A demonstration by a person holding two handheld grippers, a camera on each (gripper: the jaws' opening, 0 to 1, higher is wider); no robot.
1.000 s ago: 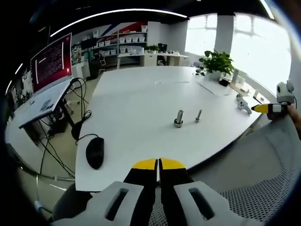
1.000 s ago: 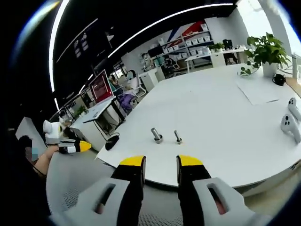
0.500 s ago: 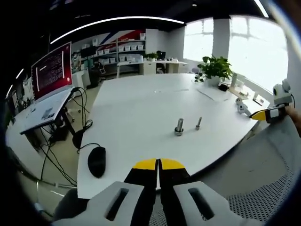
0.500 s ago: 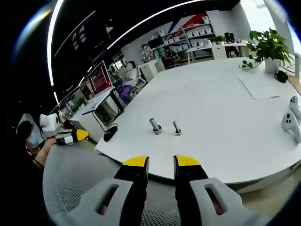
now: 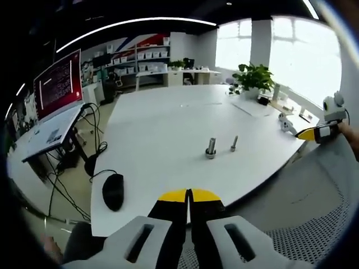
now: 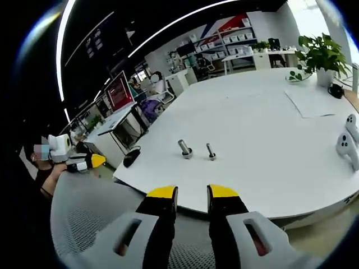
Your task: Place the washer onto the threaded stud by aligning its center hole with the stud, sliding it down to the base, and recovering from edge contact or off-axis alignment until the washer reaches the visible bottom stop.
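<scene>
The left tool (image 5: 189,195) has its two black, yellow-tipped jaws pressed together with only a hairline seam between them and nothing held; it hangs off the near edge of the bench, above grey mesh fabric (image 5: 314,230). The right tool (image 6: 193,192) shows its jaws parted by a narrow gap, also empty and touching nothing, likewise short of the bench edge. Beyond both lies the broad, smooth white bench (image 5: 168,129) with a rounded edge. Near its middle stand two small upright metal pieces just beside each other: a thicker bolt with a wide ring at its base (image 5: 211,148) (image 6: 185,148), and a slimmer threaded stud (image 5: 234,143) (image 6: 210,151). Whether that ring is the washer is too small to tell. A glossy black computer mouse (image 5: 113,191) rests toward the bench's left edge in the left gripper view, its cable trailing off. A leafy potted plant (image 6: 320,56) sits at the far side, and white rounded controllers (image 6: 348,143) lie at the right edge.
</scene>
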